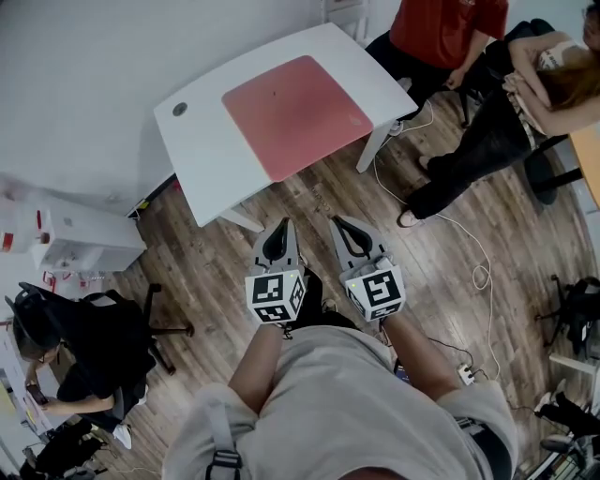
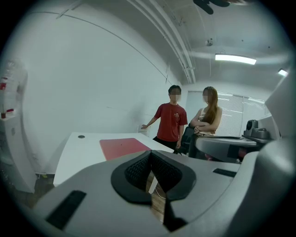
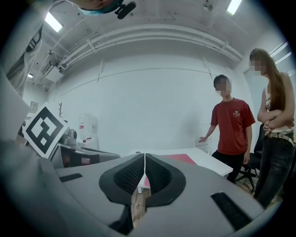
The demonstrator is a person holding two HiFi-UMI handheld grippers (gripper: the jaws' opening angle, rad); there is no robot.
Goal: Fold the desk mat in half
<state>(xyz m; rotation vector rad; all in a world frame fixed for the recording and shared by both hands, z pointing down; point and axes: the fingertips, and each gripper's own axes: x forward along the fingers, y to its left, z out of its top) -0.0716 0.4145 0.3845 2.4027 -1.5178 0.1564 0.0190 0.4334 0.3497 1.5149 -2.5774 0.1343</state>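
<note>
Holding both grippers shut and empty, short of the table.
We are holding the left gripper (image 1: 281,228) and the right gripper (image 1: 345,225) side by side above the wooden floor (image 1: 187,267). Each has its fingers pressed together with nothing pinched between them. The red desk mat (image 1: 295,112) is lying flat and unfolded on the white table (image 1: 202,159), well ahead of both sets of fingertips and touched by neither. We are pointing the fingertips toward the table's near edge. Ahead and to the right of the right gripper's fingers, a person in a red shirt (image 1: 441,28) is standing by the table. Just beside them is a second person with folded arms (image 1: 525,103).
</note>
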